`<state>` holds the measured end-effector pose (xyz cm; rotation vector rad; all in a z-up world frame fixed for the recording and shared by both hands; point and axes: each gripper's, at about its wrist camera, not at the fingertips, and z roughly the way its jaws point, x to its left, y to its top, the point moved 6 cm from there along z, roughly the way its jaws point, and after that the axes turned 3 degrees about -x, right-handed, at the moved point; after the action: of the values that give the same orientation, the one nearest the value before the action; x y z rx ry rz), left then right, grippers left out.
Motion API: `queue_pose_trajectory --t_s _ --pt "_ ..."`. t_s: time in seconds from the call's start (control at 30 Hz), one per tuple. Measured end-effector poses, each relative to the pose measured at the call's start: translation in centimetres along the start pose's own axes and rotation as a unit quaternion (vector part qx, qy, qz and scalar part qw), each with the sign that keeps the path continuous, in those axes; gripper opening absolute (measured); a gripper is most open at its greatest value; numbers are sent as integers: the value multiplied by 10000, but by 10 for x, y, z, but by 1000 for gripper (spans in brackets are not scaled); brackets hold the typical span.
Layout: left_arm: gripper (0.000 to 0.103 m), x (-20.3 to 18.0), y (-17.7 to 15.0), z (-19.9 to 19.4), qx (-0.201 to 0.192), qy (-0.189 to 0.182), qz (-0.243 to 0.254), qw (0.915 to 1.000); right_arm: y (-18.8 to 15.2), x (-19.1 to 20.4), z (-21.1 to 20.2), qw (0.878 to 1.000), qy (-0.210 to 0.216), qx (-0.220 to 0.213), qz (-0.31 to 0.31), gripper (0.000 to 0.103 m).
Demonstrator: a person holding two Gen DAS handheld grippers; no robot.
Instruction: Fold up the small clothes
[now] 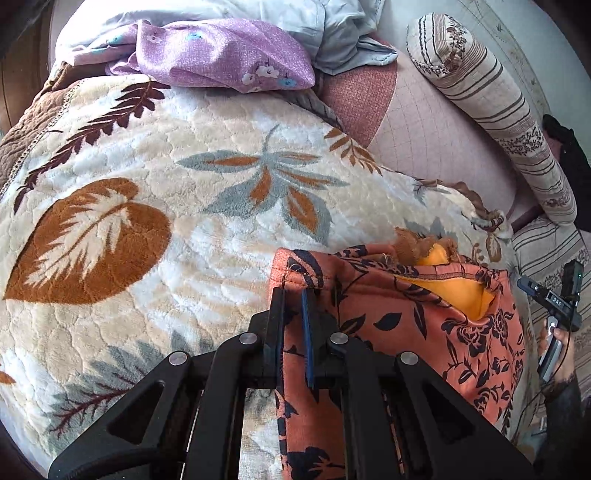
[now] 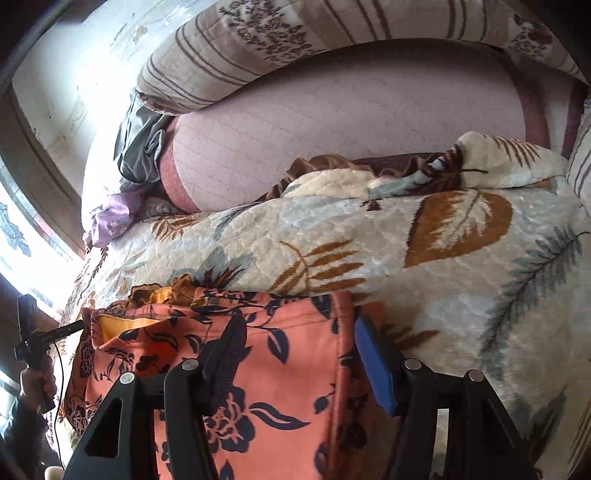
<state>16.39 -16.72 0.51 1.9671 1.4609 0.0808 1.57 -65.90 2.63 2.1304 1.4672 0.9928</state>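
An orange-pink garment point(image 1: 406, 325) with a dark flower print and a yellow lining lies on a plush leaf-patterned blanket point(image 1: 184, 206). My left gripper point(image 1: 291, 295) is shut on the garment's left hem corner, the cloth pinched between the pads. In the right wrist view the same garment point(image 2: 295, 369) lies between the fingers of my right gripper point(image 2: 297, 325), which stands open. Its blue pad point(image 2: 373, 362) is just clear of the garment's right edge. The garment's lower part is hidden under both gripper bodies.
A purple flowered cloth point(image 1: 221, 55) and a pale blue garment point(image 1: 332, 29) are heaped at the blanket's far side. A striped bolster point(image 1: 491, 107) lies on the pink sheet point(image 1: 436, 140). A person's hand with a black handle point(image 1: 554, 306) shows at the right edge.
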Motion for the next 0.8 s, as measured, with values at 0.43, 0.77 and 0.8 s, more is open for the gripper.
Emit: queue_pose_trajectory --t_s 0.43,0.77,0.8 --pt "0 17 26 3 -593 497 -463 9959 2 1 25 9986 -442 -166 -252 5" --pt "13 -7 19 3 -330 -97 -63 9994 -13 -12 48 9975 -657 173 -204 8" --pt "15 -9 19 7 -227 -31 23 9997 -13 -14 46 9980 -604 118 -106 8"
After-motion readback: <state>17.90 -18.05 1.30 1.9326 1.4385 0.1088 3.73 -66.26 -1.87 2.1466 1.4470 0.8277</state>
